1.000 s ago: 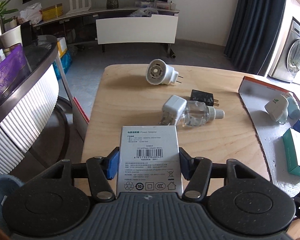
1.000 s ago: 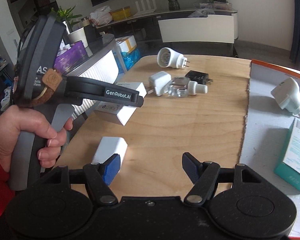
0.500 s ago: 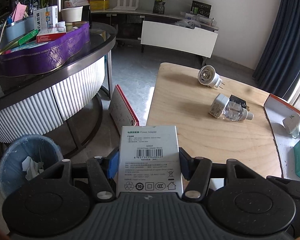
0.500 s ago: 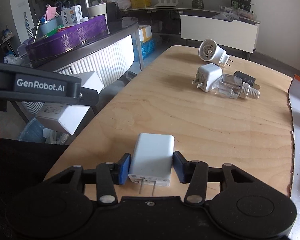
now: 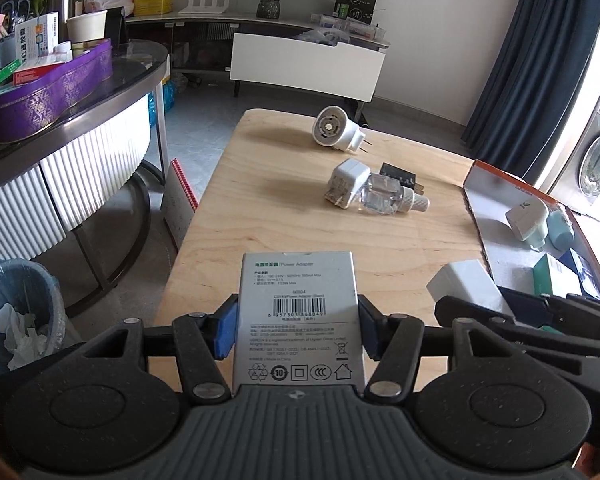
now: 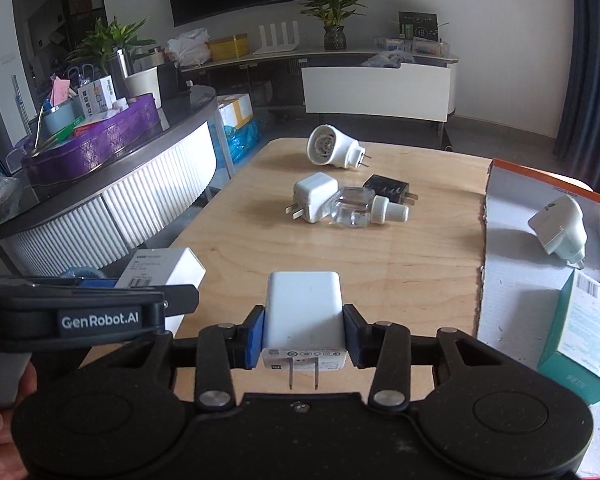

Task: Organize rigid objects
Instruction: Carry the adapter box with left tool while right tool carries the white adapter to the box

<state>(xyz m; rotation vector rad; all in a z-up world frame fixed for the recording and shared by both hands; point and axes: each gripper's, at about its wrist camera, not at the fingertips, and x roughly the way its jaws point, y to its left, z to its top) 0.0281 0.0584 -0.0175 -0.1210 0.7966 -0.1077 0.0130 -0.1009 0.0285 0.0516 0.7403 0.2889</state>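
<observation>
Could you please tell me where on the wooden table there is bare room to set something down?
The table is bare between the clear bottle and the near edge, left of the tray. It is crowded where the white plug, bottle and black plug huddle.

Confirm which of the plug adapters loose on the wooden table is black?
The small black adapter, lying behind the clear bottle mid-table. The square adapter beside the bottle and the round one at the far end are both white.

On the table (image 6: 400,264), a round plug (image 6: 332,152) lies farthest back; nearer, an adapter (image 6: 314,196) touches a bottle (image 6: 360,210), a small charger (image 6: 388,190) behind them. A tray (image 6: 512,280) sits to the right, holding a plug (image 6: 560,232) and a box (image 6: 580,328).
</observation>
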